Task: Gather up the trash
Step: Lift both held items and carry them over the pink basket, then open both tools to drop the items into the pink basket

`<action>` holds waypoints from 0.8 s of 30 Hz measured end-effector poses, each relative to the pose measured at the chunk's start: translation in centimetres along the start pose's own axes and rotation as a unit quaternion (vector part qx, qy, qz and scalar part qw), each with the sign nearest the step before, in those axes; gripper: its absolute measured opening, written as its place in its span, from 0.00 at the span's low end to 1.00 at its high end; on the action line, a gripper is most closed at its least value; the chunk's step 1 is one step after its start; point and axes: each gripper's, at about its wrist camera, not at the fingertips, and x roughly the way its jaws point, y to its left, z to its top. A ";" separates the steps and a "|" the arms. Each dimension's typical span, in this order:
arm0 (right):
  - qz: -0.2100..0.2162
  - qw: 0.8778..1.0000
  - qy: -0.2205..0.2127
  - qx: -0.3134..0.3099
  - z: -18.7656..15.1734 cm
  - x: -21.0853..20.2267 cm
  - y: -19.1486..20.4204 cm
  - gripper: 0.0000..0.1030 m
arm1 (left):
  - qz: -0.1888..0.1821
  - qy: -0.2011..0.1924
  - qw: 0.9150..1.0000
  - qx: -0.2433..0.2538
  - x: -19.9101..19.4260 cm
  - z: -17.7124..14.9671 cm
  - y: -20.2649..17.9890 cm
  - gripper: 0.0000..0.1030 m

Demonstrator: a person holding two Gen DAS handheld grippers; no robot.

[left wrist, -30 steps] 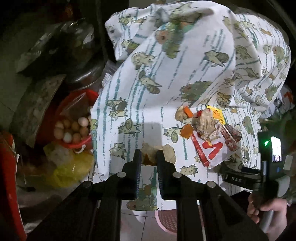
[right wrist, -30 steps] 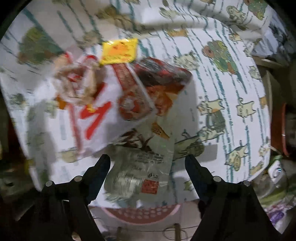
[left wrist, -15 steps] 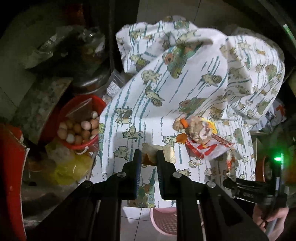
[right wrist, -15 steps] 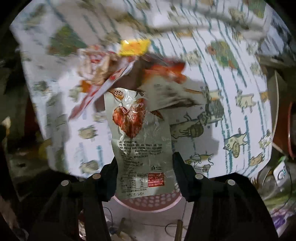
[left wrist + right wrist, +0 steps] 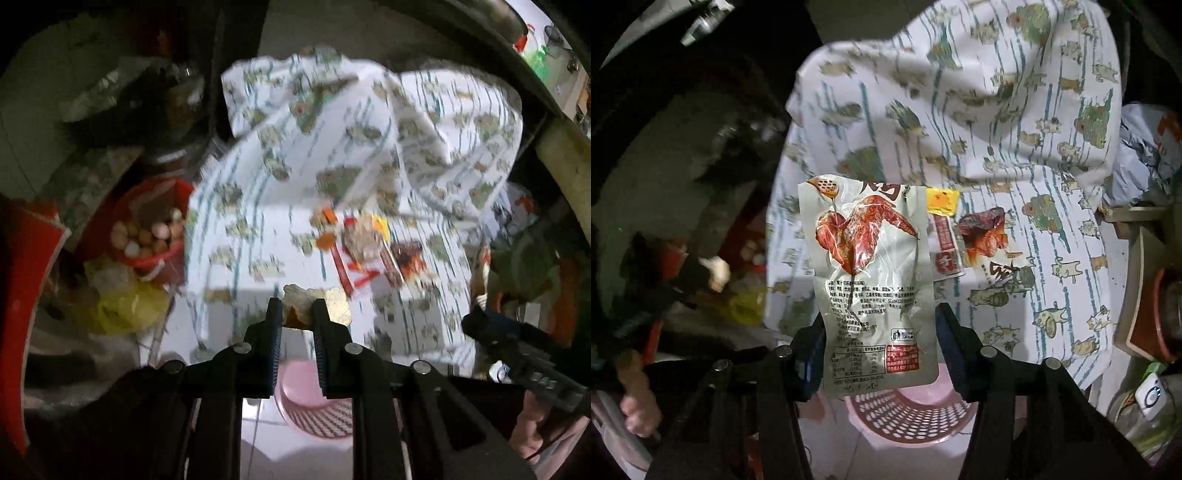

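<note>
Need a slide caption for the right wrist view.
Right tongs grip a chicken-wing snack wrapper above the pink basket, more wrappers on the cartoon-print cloth.

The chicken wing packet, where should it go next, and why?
Probably over the pink basket, then let go. The right tongs already grip the chicken wing packet, lifted off the cloth, and the basket sits just below it.
</note>
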 end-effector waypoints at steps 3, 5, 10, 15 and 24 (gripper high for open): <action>0.022 1.000 0.022 -0.004 -1.6 0.0 -0.1 0.56 | -0.003 0.033 0.999 0.009 1.5 -1.1 -0.4 0.15; 0.021 0.999 0.042 -0.012 -2.7 0.7 0.0 0.57 | -0.018 0.061 0.998 0.014 2.8 -1.7 -0.7 0.15; 0.010 0.991 0.123 -0.045 -5.5 4.9 0.6 0.57 | -0.026 0.116 0.993 0.014 6.3 -3.2 -0.9 0.15; 0.001 0.975 0.218 -0.038 -8.7 10.7 0.1 0.57 | -0.018 0.151 0.988 0.007 9.2 -4.3 -0.7 0.15; -0.099 0.954 0.280 -0.028 -12.7 20.4 -3.1 0.57 | 0.002 0.194 0.981 0.013 13.0 -6.1 -0.5 0.15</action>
